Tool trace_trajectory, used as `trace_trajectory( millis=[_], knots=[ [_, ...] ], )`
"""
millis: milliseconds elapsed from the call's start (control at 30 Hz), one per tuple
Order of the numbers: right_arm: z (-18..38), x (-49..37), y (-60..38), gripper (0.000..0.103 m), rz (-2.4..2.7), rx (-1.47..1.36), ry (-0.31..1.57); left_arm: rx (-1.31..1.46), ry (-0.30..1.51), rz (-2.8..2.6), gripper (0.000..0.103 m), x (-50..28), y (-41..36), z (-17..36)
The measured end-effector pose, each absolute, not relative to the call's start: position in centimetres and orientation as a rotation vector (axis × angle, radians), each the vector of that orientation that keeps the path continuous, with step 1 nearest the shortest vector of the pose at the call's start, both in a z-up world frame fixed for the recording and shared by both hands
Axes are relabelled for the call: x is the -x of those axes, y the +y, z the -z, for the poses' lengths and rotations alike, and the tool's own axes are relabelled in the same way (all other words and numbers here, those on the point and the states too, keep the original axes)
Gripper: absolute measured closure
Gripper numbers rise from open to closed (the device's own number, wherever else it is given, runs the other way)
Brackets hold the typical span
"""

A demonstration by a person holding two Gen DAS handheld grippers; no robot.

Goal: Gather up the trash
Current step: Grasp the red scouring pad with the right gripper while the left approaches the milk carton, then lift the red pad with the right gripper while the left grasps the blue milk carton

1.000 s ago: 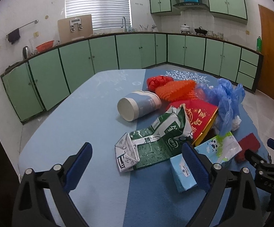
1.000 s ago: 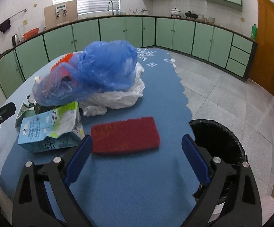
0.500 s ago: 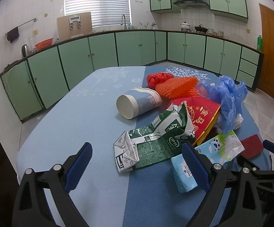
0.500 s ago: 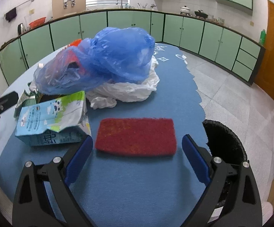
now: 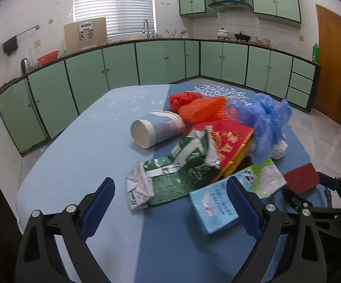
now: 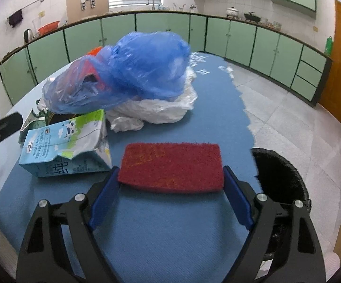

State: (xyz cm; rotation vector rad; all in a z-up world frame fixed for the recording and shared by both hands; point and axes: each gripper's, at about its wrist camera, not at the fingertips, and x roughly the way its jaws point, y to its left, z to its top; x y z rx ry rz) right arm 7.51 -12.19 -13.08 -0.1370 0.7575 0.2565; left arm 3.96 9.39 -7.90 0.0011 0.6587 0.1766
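Observation:
A pile of trash lies on the blue table [image 5: 81, 155]: a green carton [image 5: 170, 176], a light blue milk carton [image 5: 220, 202] [image 6: 66, 146], a paper cup [image 5: 156, 132], a red box [image 5: 227, 141], orange and red bags [image 5: 201, 110], a blue plastic bag [image 6: 132, 77] [image 5: 264, 122] on a white bag [image 6: 156, 110], and a red scouring pad [image 6: 172, 167] [image 5: 301, 180]. My right gripper [image 6: 170, 198] is open, its fingertips at the pad's two near corners. My left gripper [image 5: 170, 207] is open and empty, just short of the green carton.
A black trash bin [image 6: 281, 179] stands on the tiled floor by the table's right edge. Green cabinets [image 5: 123, 66] line the walls behind. A wooden door [image 5: 333, 63] is at the right.
My right gripper has moved forward to the red pad, which now sits between its fingertips. My left gripper has drifted slightly; the trash pile has not moved.

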Motion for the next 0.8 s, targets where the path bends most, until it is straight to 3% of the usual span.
trace_trajectory(
  millis=[333,800],
  knots=[
    [12.3,-7.0,-15.5,0.021,-0.194,0.108,0.741,-0.022,0.68,-0.077,0.01,-3.6,5.8,8.7],
    [12.0,-6.6,-15.9,0.02,-0.181,0.101,0.724,0.001,0.75,-0.031,0.027,-3.2,5.9,10.1]
  ],
)
